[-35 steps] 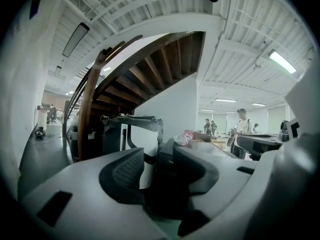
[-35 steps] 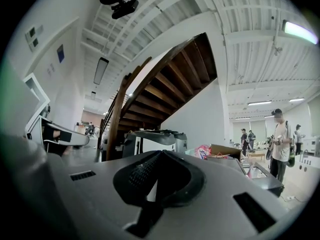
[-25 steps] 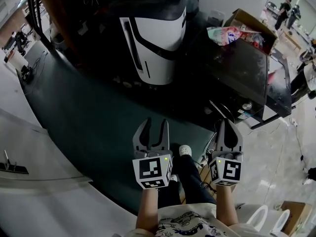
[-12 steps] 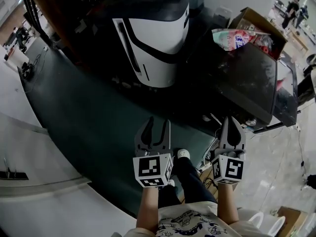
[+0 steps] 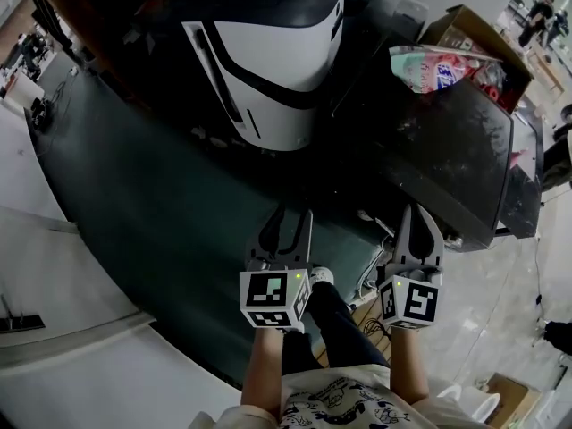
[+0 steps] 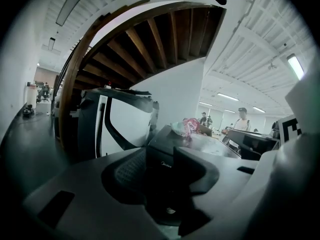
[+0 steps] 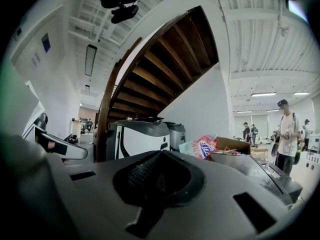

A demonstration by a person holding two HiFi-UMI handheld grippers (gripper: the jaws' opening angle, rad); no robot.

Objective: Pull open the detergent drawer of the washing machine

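White-and-black appliance (image 5: 268,61) stands upper left on the dark floor (image 5: 134,213). Left tongs (image 5: 288,223): jaws well apart, nothing between them. Right tongs (image 5: 417,222): jaws closed tip to tip, empty. Dark washing machine (image 5: 447,141) is ahead-right, apart from both tongs, with a detergent bag (image 5: 438,65) on its top. Can't pick out the detergent drawer itself.

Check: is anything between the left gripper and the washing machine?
Nothing visible. Only dark floor lies between the left gripper and the washing machine. The drawer itself cannot be made out.
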